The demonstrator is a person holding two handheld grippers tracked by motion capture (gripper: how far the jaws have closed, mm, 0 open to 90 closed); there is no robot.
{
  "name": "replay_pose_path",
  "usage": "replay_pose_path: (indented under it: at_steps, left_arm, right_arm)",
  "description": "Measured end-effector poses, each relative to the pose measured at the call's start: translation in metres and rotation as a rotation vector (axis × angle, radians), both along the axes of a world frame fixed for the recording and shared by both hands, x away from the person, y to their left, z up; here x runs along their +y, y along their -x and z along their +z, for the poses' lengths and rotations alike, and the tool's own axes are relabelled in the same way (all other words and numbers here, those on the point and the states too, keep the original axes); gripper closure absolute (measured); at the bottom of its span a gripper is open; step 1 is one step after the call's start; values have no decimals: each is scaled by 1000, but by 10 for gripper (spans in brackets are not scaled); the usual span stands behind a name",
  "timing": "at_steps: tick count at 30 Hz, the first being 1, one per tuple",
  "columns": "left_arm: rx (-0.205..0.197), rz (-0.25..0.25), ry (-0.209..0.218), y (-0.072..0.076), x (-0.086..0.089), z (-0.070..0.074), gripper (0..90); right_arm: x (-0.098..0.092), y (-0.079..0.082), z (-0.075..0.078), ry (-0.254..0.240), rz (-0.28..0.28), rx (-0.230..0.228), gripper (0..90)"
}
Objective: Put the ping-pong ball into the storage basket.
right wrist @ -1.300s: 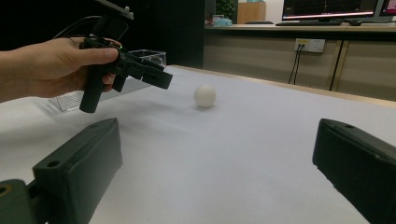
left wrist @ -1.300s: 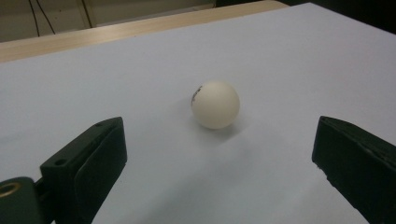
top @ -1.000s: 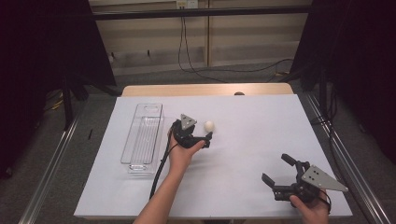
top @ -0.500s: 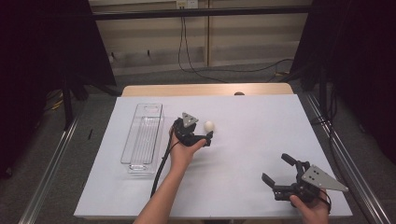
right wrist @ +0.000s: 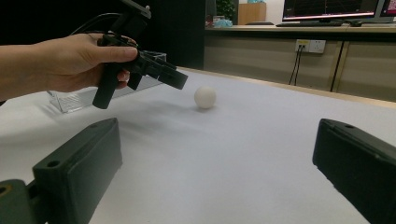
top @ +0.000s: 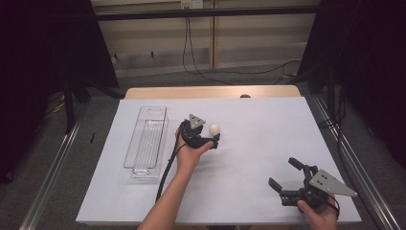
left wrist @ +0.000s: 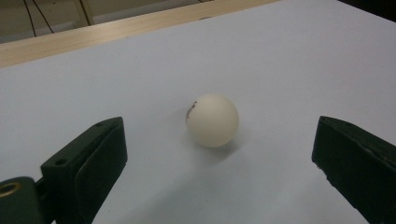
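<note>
My left gripper [top: 212, 138] gapes released just short of the ball [top: 214, 128]; my right gripper [top: 286, 176], well apart from the ball, is released too.

High view looks down over table [top: 249, 158]; gripper views sit low, close; all share ball [top: 214, 128].

left gripper [top: 210, 136] beside white ball [top: 214, 129], clear tray [top: 147, 141]

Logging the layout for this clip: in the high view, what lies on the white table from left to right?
Clear tray → left claw, with the white ball just beyond its open tips → right claw, open, near the table's front right corner.
</note>
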State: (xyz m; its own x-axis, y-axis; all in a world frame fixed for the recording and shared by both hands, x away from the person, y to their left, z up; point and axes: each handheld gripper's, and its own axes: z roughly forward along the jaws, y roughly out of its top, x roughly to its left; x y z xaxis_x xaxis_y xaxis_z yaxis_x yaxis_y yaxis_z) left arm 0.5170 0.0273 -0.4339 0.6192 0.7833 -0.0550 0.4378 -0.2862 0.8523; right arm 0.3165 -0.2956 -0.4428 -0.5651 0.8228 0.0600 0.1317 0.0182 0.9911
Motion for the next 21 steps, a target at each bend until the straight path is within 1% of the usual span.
replay_pose_path:
  at_steps: [2,3,4,7,9,10,11,13,16,17,18,21]
  left_arm:
    - [-3,0,-7,0,0,0,35]
    - [6,4,-12,0,-1,0,35]
    - [4,-2,-4,-1,-2,1,34]
    - [-3,-5,-8,-2,-4,3,35]
    - [-4,-5,-1,-2,-7,4,35]
    - [-7,-4,-11,-2,-7,4,36]
    - [-5,-8,-17,-3,-7,4,36]
    - [-7,-12,-13,-3,-9,3,35]
    - [-6,-9,-20,-4,-9,2,35]
    - [-5,-14,-11,-4,-10,1,36]
    - [-4,-13,-17,-4,-10,1,36]
    - [-3,-7,-15,-4,-11,1,36]
  right_arm:
    - [0,0,0,0,-1,0,8]
    - [0,0,0,0,-1,-1,8]
    - [0,0,0,-2,0,-2,8]
    - [0,0,0,-1,-2,-3,8]
    - [0,0,0,0,0,-1,8]
    - [0,0,0,-3,-2,0,8]
    - [0,0,0,-3,1,0,8]
    - [0,0,0,3,4,-2,8]
    - [0,0,0,1,4,-1,8]
    - [0,0,0,2,5,-1,8]
    - [0,0,0,3,5,-2,8]
    - [0,0,0,3,5,-1,8]
